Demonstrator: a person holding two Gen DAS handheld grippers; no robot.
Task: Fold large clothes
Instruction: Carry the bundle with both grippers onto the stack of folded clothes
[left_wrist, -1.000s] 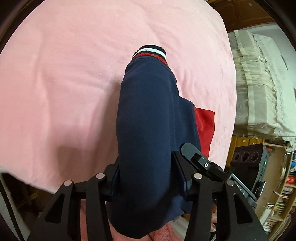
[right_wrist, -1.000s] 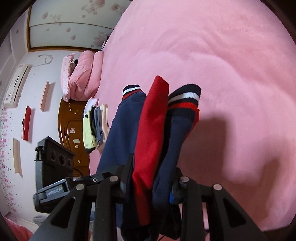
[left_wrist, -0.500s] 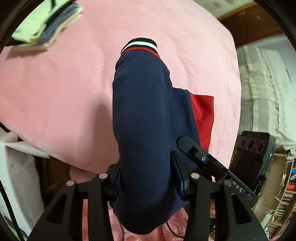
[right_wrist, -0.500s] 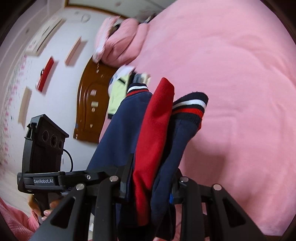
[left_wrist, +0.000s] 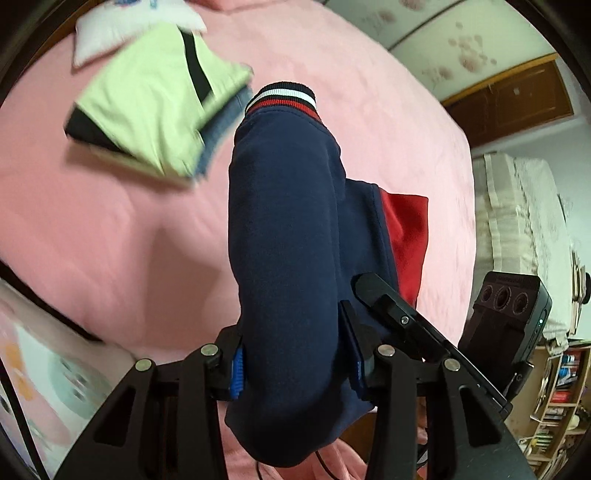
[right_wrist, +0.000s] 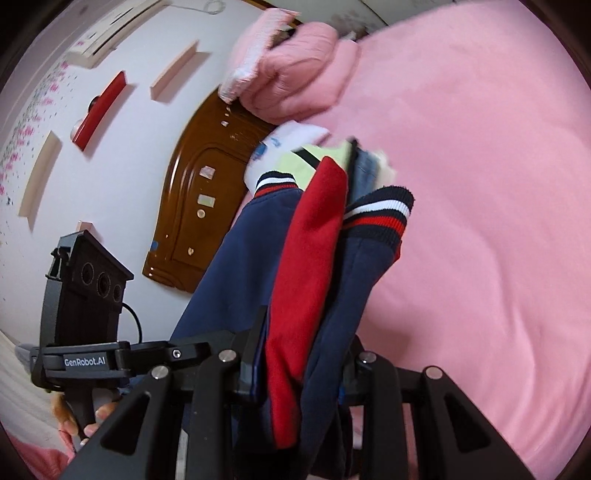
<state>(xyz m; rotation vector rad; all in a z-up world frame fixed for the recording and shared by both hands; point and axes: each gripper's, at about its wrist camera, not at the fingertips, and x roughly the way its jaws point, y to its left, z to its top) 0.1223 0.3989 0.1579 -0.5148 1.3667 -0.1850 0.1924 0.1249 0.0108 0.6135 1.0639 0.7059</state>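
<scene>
A navy jacket (left_wrist: 284, 221) with a red panel (left_wrist: 406, 236) and striped cuffs (left_wrist: 282, 98) hangs folded over above the pink bed (left_wrist: 92, 221). My left gripper (left_wrist: 295, 365) is shut on a thick navy fold of it, blue pads pressing both sides. In the right wrist view my right gripper (right_wrist: 301, 369) is shut on the bunched red and navy layers of the same jacket (right_wrist: 306, 258), a second striped cuff (right_wrist: 380, 214) drooping to the right. The jacket hangs between the two grippers, clear of the bed.
A stack of folded clothes (left_wrist: 155, 103), lime green on top, lies on the bed just beyond the jacket, with a white pillow (left_wrist: 122, 26) behind it. A pink duvet roll (right_wrist: 295, 81) and a brown headboard (right_wrist: 199, 192) stand at the bed's end. A bookshelf (left_wrist: 554, 406) is at the right.
Both grippers have carried the hanging jacket up and across the bed toward the headboard end. The folded stack and the pillow have come into view. Both grips still hold.
</scene>
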